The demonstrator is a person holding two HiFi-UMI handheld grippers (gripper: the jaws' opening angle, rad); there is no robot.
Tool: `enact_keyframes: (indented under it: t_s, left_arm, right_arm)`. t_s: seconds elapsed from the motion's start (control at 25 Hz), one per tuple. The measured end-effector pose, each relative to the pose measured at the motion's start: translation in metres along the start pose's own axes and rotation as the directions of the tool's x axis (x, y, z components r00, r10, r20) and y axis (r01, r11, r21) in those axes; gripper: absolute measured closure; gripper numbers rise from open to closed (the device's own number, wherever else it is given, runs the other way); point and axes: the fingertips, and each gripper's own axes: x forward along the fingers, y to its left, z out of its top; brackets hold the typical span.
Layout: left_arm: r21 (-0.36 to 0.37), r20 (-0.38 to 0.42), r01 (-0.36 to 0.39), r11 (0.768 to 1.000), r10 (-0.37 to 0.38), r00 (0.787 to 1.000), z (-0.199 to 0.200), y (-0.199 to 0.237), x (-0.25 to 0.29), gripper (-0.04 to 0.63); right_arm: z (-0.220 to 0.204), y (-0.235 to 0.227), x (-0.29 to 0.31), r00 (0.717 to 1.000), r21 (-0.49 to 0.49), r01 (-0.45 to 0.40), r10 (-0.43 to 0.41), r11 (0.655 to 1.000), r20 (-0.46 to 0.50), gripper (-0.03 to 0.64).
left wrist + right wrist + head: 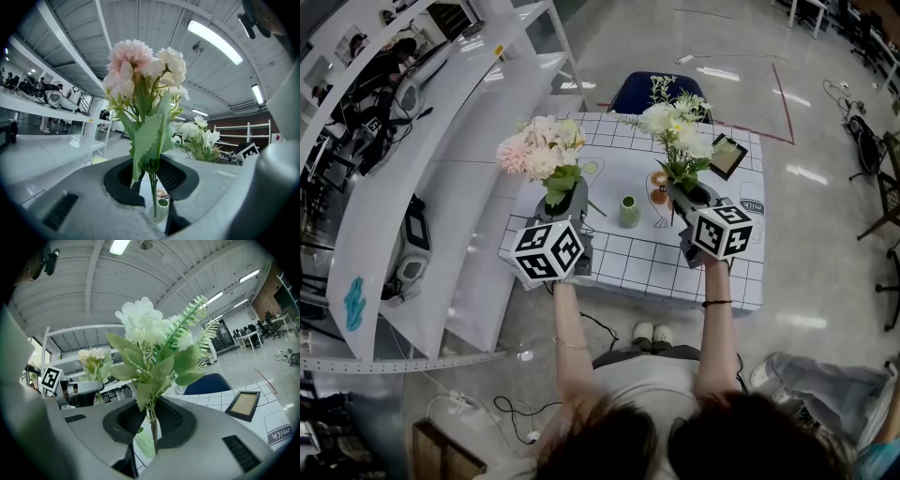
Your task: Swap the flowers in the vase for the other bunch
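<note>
A pink and cream bunch [542,150] stands upright in my left gripper [565,202], over the table's left half. In the left gripper view the pads are shut on its green stems [153,180], with the blooms [140,65] above. My right gripper [692,195] is shut on the stems of a white bunch [677,127] with fern sprigs, over the table's right half. The right gripper view shows those stems [152,425] pinched between the pads. A small green vase [629,211] stands on the table between the two grippers with nothing in it, and shows below the jaws [160,208] [143,441].
The white table [619,267] has a grid cloth. On it are a dark picture frame [727,156], a brown cup [659,197] and a carton marked milk [751,208]. A blue chair [647,91] stands behind it, and a long white counter [422,197] runs on the left.
</note>
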Motion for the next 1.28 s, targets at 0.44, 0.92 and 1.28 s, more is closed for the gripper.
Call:
enact_keyframes:
  t_s: [0.44,0.92,1.28]
  left_arm:
    - [0.020,-0.008,0.022,1.000,-0.022,1.000,-0.008,-0.003,0.002,0.522]
    - [0.007,-0.029,0.022,1.000,-0.022,0.999,-0.024,0.003,-0.002,0.522]
    - [-0.011,-0.043,-0.001,1.000,0.000,0.999,-0.037,0.018,-0.007,0.522]
  right_arm:
    - [0.002,0.009,0.006,1.000,-0.026,-0.019,0.019,0.999,-0.002,0.554]
    - [0.014,0.022,0.011,0.999,-0.052,-0.045,0.047,0.998,0.026,0.554]
    - [0.030,0.032,0.017,0.996,-0.077,-0.061,0.066,0.995,0.064,0.554]
